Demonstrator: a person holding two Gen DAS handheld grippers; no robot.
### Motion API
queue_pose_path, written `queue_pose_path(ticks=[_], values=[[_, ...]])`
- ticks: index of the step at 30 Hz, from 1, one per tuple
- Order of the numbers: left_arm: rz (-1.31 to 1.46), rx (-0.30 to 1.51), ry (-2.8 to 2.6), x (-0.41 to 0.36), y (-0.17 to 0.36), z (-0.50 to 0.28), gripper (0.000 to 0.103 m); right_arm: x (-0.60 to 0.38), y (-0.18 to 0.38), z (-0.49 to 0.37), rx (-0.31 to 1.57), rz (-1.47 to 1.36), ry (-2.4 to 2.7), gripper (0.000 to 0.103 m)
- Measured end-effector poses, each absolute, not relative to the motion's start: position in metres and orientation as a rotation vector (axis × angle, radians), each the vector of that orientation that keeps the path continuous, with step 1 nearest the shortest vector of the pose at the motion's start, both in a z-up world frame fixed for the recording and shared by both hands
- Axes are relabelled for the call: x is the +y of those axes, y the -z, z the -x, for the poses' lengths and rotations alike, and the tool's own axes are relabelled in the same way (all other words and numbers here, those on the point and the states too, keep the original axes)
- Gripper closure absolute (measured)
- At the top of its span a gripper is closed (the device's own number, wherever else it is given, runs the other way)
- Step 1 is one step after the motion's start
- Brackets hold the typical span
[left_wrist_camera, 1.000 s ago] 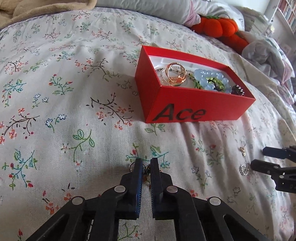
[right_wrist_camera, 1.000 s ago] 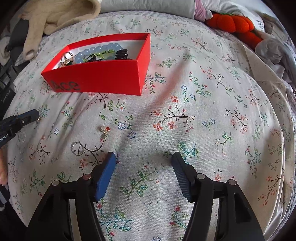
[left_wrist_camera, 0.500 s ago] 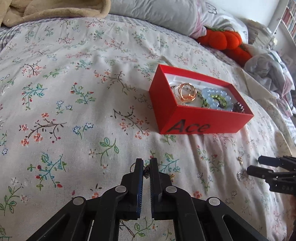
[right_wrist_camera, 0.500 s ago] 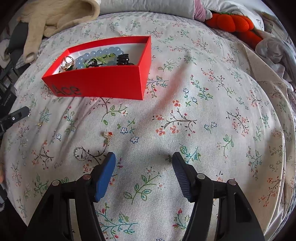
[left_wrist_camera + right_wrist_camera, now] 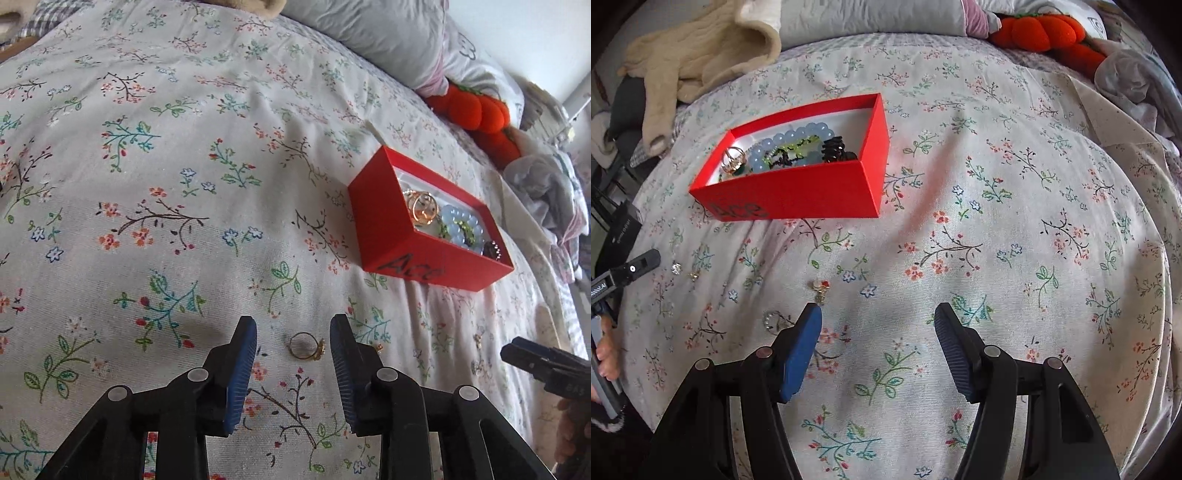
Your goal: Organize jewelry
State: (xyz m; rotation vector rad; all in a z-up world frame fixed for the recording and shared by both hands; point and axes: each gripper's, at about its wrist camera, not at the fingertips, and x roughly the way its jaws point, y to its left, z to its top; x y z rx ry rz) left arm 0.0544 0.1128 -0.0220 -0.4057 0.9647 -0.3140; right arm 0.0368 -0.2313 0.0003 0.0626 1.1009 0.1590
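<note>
In the left wrist view a gold ring (image 5: 306,346) lies on the floral bedspread (image 5: 177,177), loose between the parted blue pads of my left gripper (image 5: 293,328). Its jaws are opening and neither pad touches the ring. The red box (image 5: 384,229) marked "Ace" sits farther off to the right, holding gold hoops (image 5: 423,208), a pale blue bead bracelet (image 5: 463,229) and other pieces. My right gripper (image 5: 877,325) hangs open over bare bedspread, with a small drop earring (image 5: 820,288) and a sparkly ring (image 5: 772,318) just beyond its left finger. The red box (image 5: 798,195) lies up and to the left.
Two tiny pieces (image 5: 685,272) lie near the left gripper's tip (image 5: 642,260). An orange plush (image 5: 476,110), pillows (image 5: 388,40) and rumpled clothes (image 5: 546,192) line the far side. A beige knit (image 5: 698,55) is draped at the back left. A hand (image 5: 607,356) shows at the left edge.
The left gripper was shut with a small piece between its pads; it drew away from the box, which slid right in its view, and its jaws have parted. The right gripper has hardly moved.
</note>
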Motion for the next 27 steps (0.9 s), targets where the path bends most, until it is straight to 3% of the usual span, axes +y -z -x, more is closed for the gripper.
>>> queue_pose_path(ticks=[14, 19, 27], values=[[0.029, 0.933, 0.305, 0.063, 0.035, -0.048, 0.07, -0.144, 0.003, -0.038, 1.076, 0.056, -0.336, 0.037], [0.017, 0.947, 0.32, 0.058, 0.037, -0.046, 0.101, -0.124, 0.015, -0.04, 1.097, 0.099, -0.361, 0.037], [0.045, 0.944, 0.318, 0.065, 0.033, -0.041, 0.103, -0.098, 0.024, -0.043, 1.086, 0.157, -0.383, 0.037]])
